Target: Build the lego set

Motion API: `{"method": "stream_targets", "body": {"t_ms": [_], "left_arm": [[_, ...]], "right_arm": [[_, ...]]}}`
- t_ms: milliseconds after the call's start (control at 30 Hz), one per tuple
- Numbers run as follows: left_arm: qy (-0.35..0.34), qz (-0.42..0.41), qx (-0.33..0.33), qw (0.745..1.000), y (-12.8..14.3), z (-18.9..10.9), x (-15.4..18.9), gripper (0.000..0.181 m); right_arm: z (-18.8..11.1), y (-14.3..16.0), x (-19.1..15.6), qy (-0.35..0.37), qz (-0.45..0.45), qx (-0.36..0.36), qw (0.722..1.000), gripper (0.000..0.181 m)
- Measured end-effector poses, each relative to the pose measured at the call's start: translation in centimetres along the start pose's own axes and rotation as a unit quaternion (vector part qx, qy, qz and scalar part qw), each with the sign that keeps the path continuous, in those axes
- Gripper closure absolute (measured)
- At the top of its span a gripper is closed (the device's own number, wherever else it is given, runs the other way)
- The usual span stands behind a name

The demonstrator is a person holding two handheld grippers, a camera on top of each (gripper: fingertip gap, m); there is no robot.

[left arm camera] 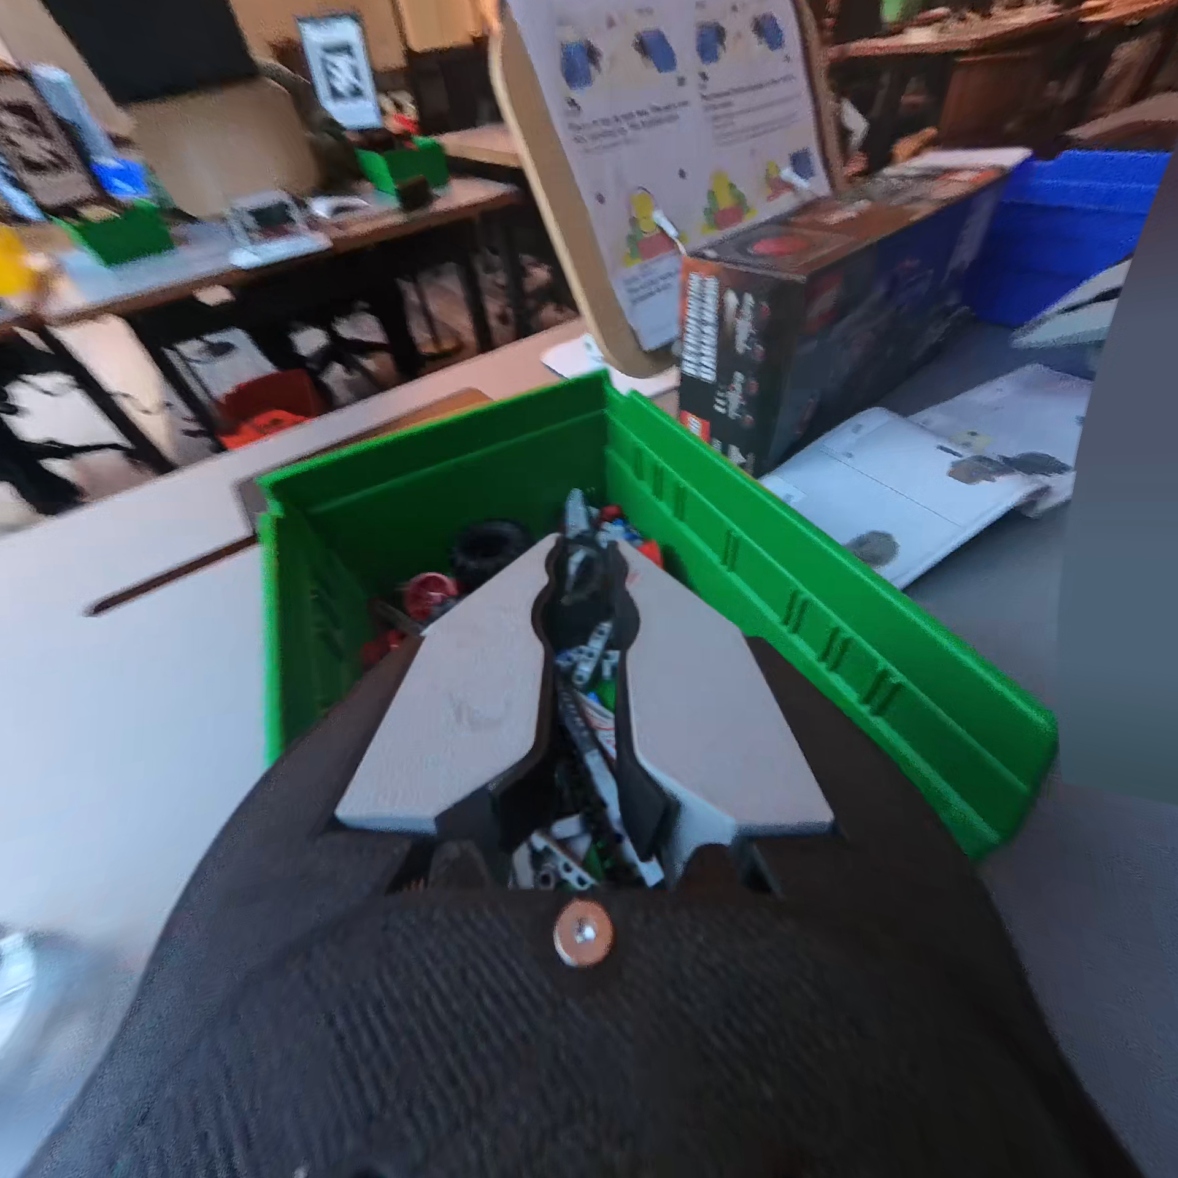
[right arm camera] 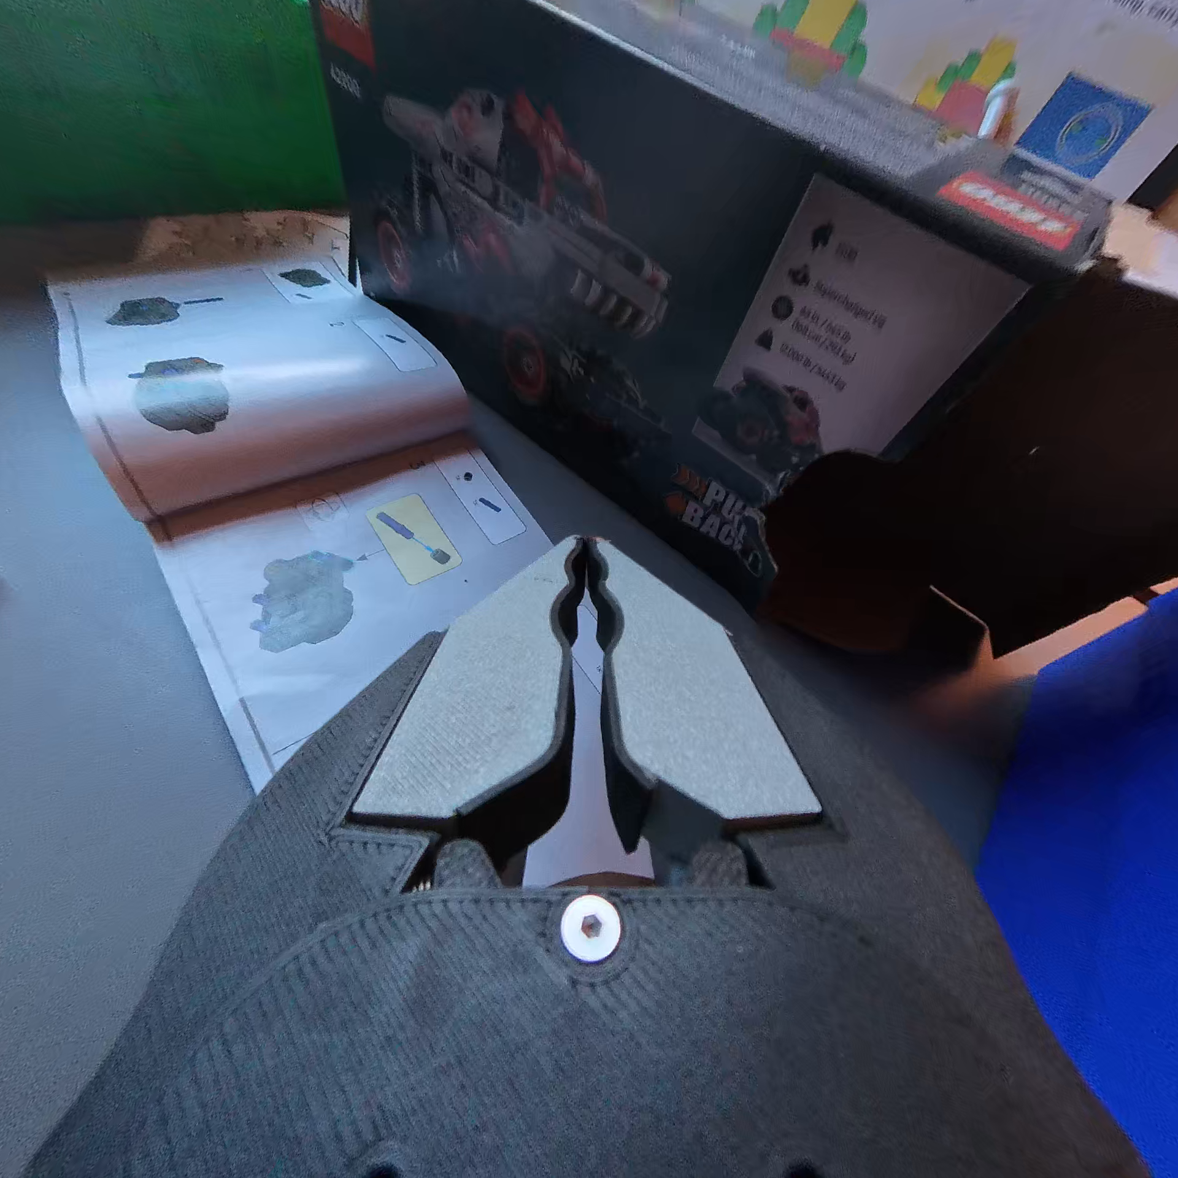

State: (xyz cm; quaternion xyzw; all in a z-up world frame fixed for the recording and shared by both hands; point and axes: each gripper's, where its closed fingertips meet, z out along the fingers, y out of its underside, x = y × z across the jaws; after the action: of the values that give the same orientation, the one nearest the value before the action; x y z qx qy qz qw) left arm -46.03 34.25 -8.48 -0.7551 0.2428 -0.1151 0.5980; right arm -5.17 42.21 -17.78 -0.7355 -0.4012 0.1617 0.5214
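My left gripper (left arm camera: 588, 554) hovers over a green bin (left arm camera: 797, 605) of loose lego parts, among them a black tyre (left arm camera: 491, 542) and a red wheel hub (left arm camera: 433, 589). Its jaws are nearly closed on a small grey lego piece (left arm camera: 577, 513) that sticks out past the tips. My right gripper (right arm camera: 586, 542) is shut and empty, its tips touching. It sits low over the open instruction booklet (right arm camera: 255, 395), just in front of the dark lego box (right arm camera: 574, 255).
The lego box (left arm camera: 797, 331) stands right of the green bin, with the booklet (left arm camera: 924, 472) lying beside it. A blue bin (left arm camera: 1071, 223) is at the far right. A printed instruction sheet on a board (left arm camera: 688, 127) leans behind the box. The green bin (right arm camera: 159, 108) also shows in the right wrist view. One gripper's finger ends stand about 45 cm off the other's. The red wheel hub (left arm camera: 433, 589) is about 15 cm from my left fingertips.
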Motion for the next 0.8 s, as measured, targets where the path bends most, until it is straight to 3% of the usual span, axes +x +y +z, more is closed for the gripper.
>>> {"method": "stream_targets", "body": {"t_ms": [33,167,367,800], "left_arm": [[-0.019,0.002,0.013,1.0,-0.8,-0.7,-0.5,0.177],[-0.021,-0.024,0.046,0.998,-2.1,-2.2,-0.6,0.181],[-0.108,0.029,-0.013,0.994,-0.2,-3.2,-3.4,0.181],[-0.095,-0.015,-0.006,0.995,1.3,-4.6,-4.6,0.181]], "right_arm": [[0.1,0.1,0.0,-0.002,0.002,-0.001,1.0,0.181],[0.5,0.0,0.1,0.013,-0.011,-0.002,1.0,0.181],[0.7,0.2,0.4,0.041,-0.032,-0.011,0.999,0.181],[0.8,0.3,0.9,0.058,-0.044,-0.017,0.997,0.181]]}}
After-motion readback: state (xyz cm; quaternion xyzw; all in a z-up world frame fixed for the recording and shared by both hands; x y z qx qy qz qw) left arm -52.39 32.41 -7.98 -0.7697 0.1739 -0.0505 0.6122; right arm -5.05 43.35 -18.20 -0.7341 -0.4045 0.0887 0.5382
